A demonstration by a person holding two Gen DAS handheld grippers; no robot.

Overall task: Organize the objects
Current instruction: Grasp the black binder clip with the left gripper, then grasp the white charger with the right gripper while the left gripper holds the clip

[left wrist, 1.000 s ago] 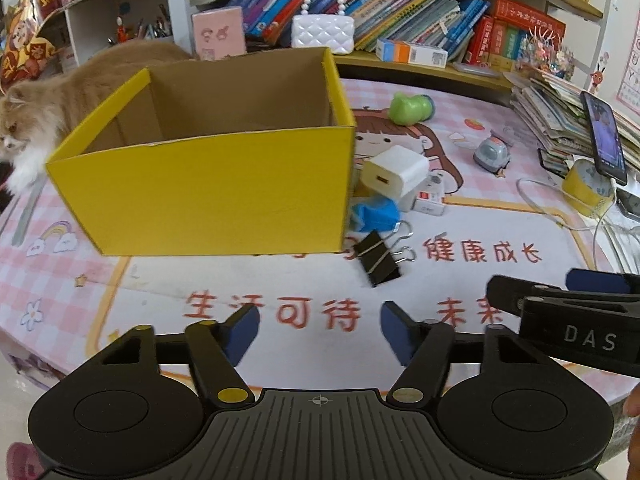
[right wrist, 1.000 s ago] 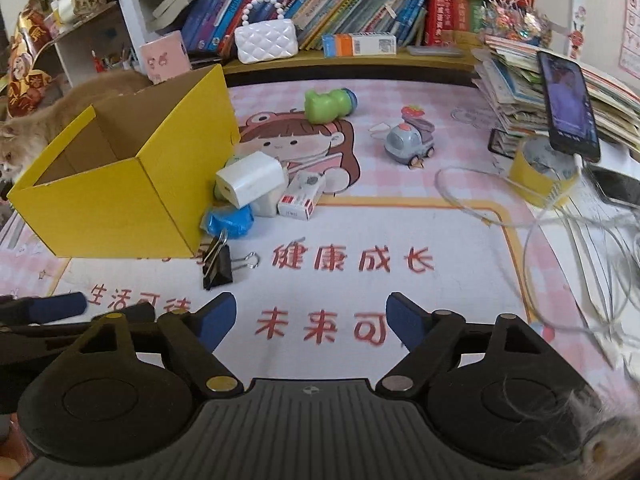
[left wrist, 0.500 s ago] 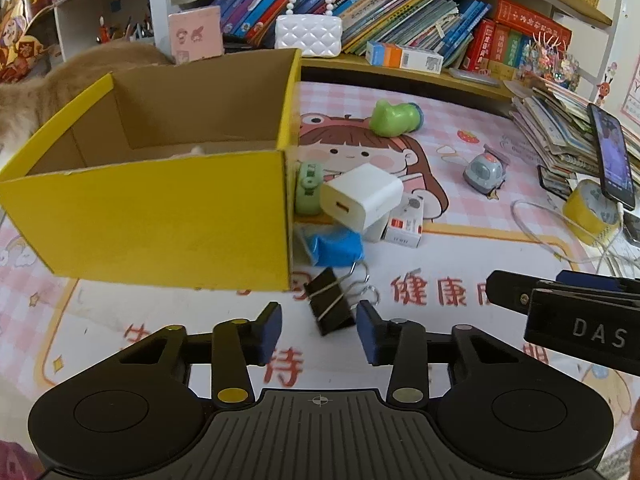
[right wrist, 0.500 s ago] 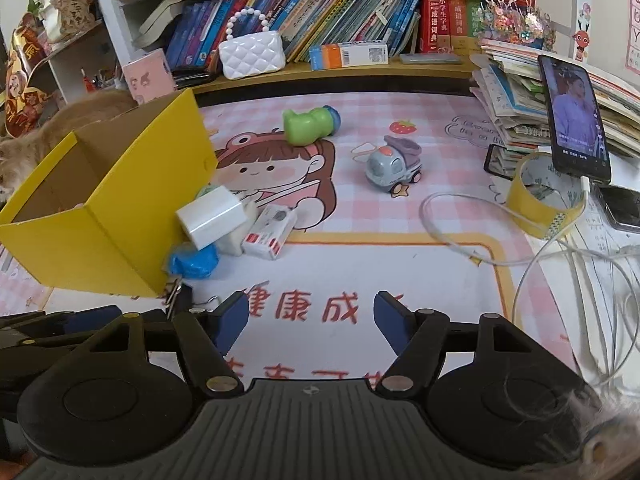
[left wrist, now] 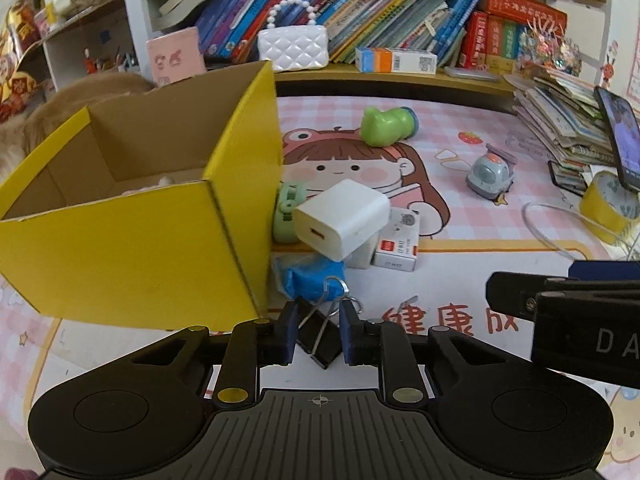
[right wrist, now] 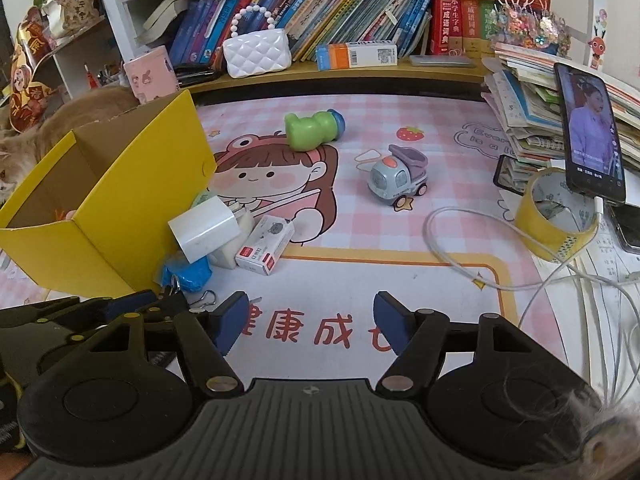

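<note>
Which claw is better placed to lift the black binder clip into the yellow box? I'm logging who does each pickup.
Left. The left claw has just been closing around the binder clip, beside the yellow box. The right claw is open over bare mat.

You see a yellow box point(left wrist: 132, 248) with a plain brown inside, a black binder clip point(left wrist: 318, 338), a white charger point(left wrist: 344, 218), a crumpled blue wrapper point(left wrist: 310, 276), a green toy point(right wrist: 310, 130) and the pink-checked cartoon tabletop point(right wrist: 440, 148).

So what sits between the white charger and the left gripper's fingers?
In the left wrist view, below the white charger, a crumpled blue item, then the black binder clip, already between the left gripper pads, which have just been closing.
</note>
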